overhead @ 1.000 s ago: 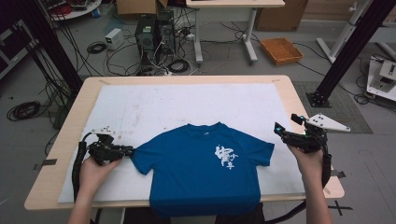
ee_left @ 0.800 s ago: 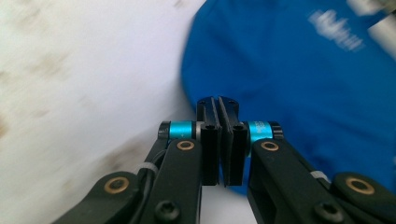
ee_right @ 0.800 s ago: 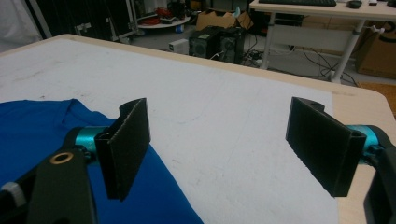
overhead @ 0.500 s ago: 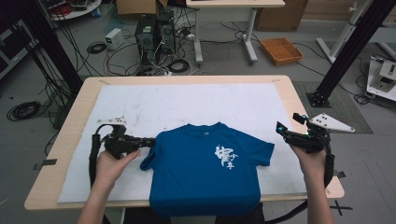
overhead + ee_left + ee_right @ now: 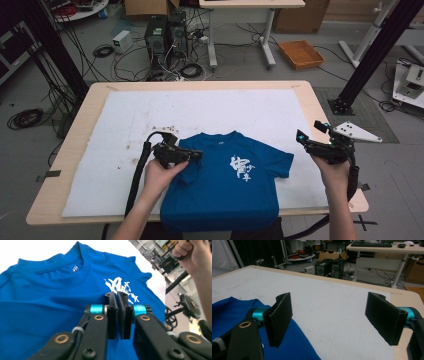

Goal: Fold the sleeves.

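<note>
Blue fabric is what I have under my left hand: the T-shirt [image 5: 230, 185] lies front-up on the white sheet [image 5: 115, 145] covering the bench [image 5: 320, 105], collar toward the far edge, hem hanging off the near edge, so its long axis runs from me outward. My left gripper [image 5: 196, 156] sits over the shirt's left shoulder, pointing right across the chest; in the left gripper view its fingers [image 5: 112, 315] are pressed together, though I cannot tell whether any cloth is caught between them. The left sleeve looks bunched inward beneath that hand, which I take as the start of a fold toward the white print [image 5: 241, 168] at the middle.

Further right, the other sleeve [image 5: 283, 165] lies flat and spread. My right gripper [image 5: 310, 132] hovers just beyond it above bare sheet, fingers [image 5: 279, 317] wide apart and holding nothing. That sleeve lies to its left and near, with nothing between them.
</note>
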Action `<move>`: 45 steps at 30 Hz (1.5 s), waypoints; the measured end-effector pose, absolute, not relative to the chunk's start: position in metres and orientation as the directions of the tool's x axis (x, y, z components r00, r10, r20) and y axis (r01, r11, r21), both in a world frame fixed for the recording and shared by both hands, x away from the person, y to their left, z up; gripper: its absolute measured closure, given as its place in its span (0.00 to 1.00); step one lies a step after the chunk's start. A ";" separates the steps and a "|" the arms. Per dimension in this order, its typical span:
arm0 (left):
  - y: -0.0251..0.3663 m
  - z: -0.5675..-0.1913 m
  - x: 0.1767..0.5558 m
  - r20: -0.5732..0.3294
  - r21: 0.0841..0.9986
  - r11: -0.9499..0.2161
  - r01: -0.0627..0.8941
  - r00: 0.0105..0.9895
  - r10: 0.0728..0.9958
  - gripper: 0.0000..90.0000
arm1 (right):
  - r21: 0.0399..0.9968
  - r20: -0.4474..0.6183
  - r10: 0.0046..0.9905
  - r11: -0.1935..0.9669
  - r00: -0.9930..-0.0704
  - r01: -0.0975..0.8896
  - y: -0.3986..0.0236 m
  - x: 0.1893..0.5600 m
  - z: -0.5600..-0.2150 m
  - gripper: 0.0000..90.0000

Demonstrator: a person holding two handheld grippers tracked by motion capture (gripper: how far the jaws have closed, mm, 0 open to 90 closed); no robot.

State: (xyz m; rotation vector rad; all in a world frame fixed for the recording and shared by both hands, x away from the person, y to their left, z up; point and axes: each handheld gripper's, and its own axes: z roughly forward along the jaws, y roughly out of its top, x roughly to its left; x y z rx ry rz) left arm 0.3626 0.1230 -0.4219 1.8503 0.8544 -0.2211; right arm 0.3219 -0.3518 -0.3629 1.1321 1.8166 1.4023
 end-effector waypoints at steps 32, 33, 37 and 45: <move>0.276 -0.391 0.323 -0.174 0.940 -0.082 0.331 0.673 0.718 0.44 | 0.736 0.258 0.899 0.054 -0.354 0.675 -0.365 0.343 -0.425 0.67; 0.276 -0.391 0.323 -0.177 0.940 -0.079 0.332 0.673 0.718 0.44 | 0.725 0.269 0.898 0.049 -0.348 0.687 -0.364 0.345 -0.428 0.67; 0.274 -0.393 0.325 -0.182 0.935 -0.087 0.343 0.677 0.713 0.44 | 0.697 0.308 0.893 0.023 -0.328 0.716 -0.360 0.348 -0.436 0.70; 0.269 -0.394 0.325 -0.179 0.931 -0.103 0.351 0.683 0.708 0.44 | 0.683 0.292 0.888 0.065 -0.354 0.728 -0.352 0.351 -0.445 0.93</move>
